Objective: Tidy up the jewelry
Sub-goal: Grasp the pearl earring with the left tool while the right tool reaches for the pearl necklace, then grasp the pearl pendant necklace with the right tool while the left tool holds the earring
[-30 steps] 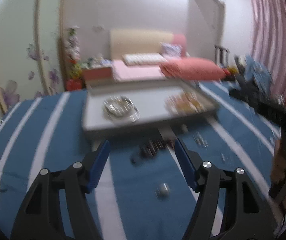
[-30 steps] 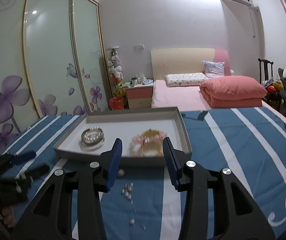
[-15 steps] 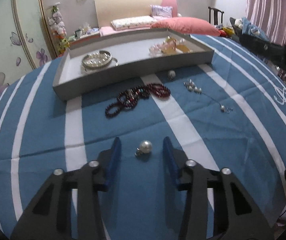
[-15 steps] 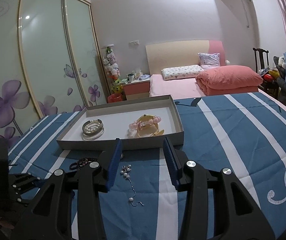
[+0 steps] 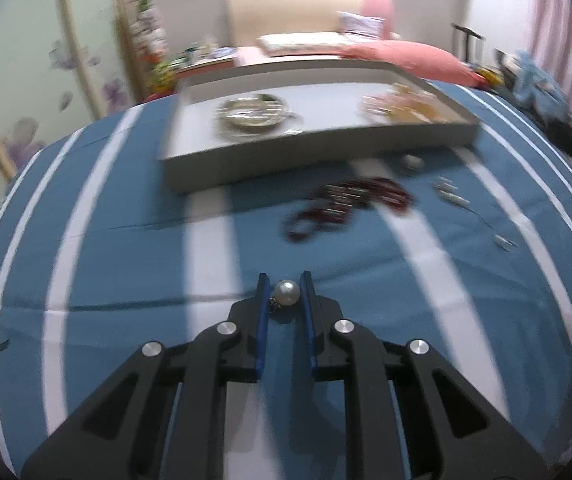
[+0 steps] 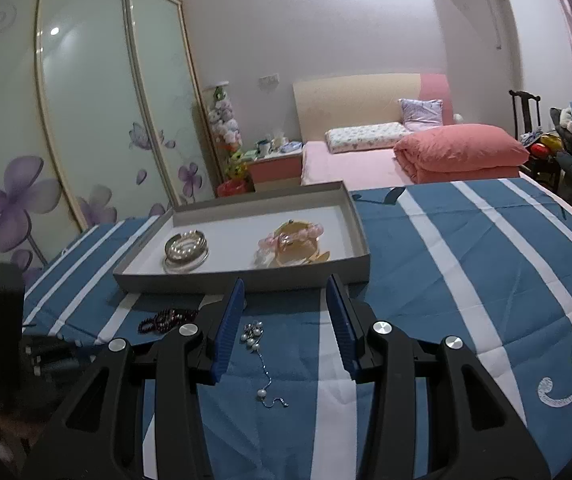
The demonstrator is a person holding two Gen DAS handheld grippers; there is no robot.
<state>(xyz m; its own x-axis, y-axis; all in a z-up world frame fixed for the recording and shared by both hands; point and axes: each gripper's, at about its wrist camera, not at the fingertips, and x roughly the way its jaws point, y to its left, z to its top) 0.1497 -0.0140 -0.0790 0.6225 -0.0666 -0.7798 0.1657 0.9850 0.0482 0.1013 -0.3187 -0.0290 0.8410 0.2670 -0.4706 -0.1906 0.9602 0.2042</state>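
Our left tongs [image 5: 285, 286] have just closed onto the pearl [image 5: 286, 293], well short of the tray [image 5: 326, 152]; our right tongs [image 6: 286, 304] gape empty.

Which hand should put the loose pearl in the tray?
Left. The left hand-held gripper has just been closing and now has the pearl between its pads. The right hand-held gripper is open and empty, above the pearl chain.

The blue cloth with white stripes [image 6: 466, 248] covers the whole surface. A grey tray [image 6: 245, 278] lies near its far edge. In front of the tray lie a dark red bead string [image 6: 167, 319], a pearl chain [image 6: 259, 354] and a single pearl [image 5: 286, 293].
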